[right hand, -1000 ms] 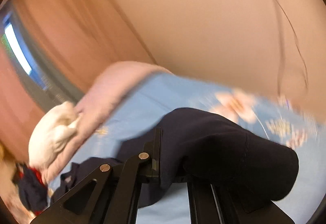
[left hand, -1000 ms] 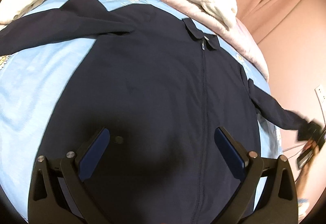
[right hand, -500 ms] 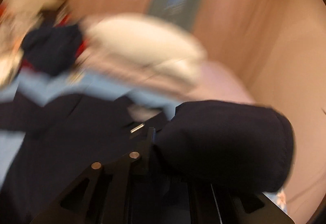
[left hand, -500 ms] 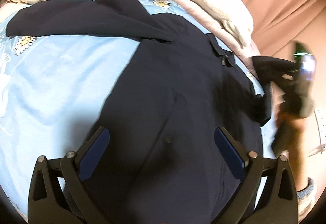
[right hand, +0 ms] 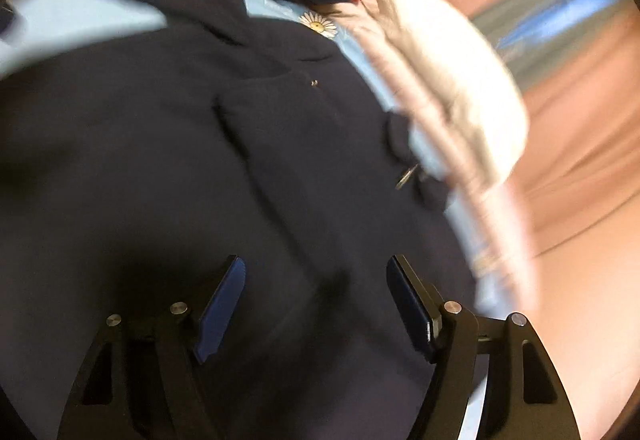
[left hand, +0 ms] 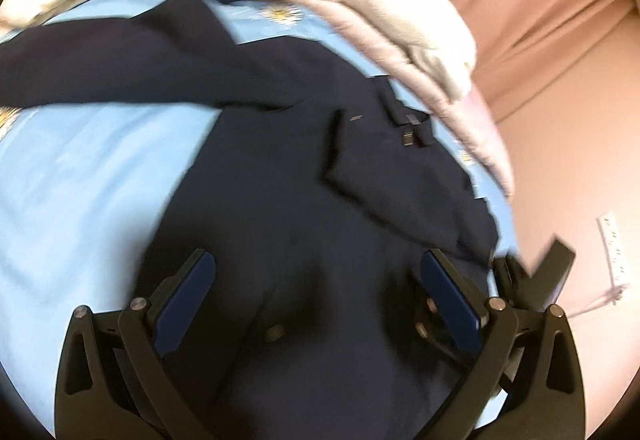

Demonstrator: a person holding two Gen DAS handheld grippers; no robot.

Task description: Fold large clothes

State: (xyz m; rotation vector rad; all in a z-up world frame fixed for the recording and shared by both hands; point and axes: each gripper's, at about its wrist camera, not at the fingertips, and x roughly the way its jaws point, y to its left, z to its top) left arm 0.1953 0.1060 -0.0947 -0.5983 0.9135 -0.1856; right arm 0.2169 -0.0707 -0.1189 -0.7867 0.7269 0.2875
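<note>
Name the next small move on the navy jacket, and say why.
Probably bring the open left gripper to the outstretched sleeve and fold it in: the other sleeve already lies across the navy jacket, and the right gripper has just opened, empty.

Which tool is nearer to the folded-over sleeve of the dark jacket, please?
Right. The right tool hovers open just below the sleeve it has just let go; the left tool, also open, hangs over the jacket's middle, farther off.
</note>
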